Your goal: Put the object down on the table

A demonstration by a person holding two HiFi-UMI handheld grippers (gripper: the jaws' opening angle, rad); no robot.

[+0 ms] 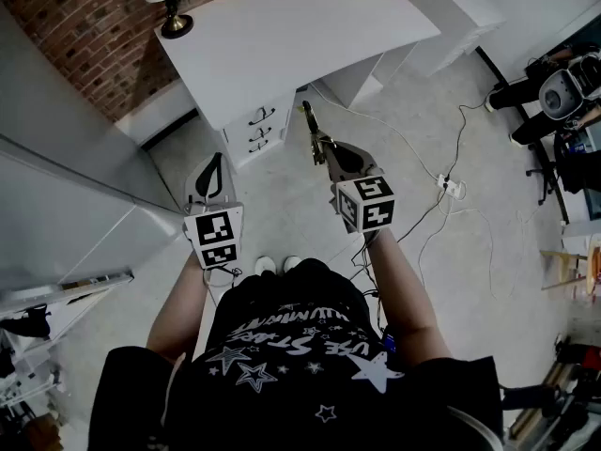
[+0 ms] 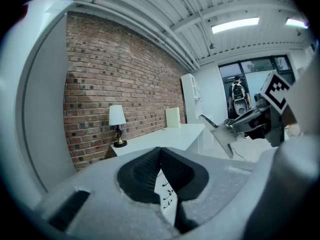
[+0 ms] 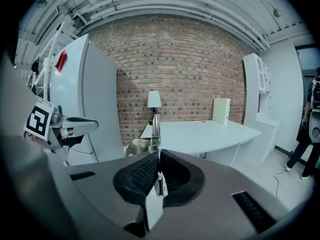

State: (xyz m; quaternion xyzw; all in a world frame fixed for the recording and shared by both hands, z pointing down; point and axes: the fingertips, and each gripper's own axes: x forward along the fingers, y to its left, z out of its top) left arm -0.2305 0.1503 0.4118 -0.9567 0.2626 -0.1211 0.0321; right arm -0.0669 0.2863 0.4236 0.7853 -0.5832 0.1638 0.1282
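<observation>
Brick wall (image 1: 84, 26) backs the white desk (image 1: 282, 36) ahead. The right gripper (image 3: 158, 159) pinches a thin metal tool (image 3: 155, 126) pointing forward, likely for laying there; the left gripper (image 2: 160, 153) is pressed together, empty.

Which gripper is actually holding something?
The right gripper, clamped on a thin metal tool; the left gripper has its jaws together on nothing.

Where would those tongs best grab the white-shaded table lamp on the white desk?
Probably the thin dark stem of the white-shaded table lamp, between shade and brass-coloured base, coming level from the side away from the brick wall: the shade flares wide, the base sits low.
</observation>
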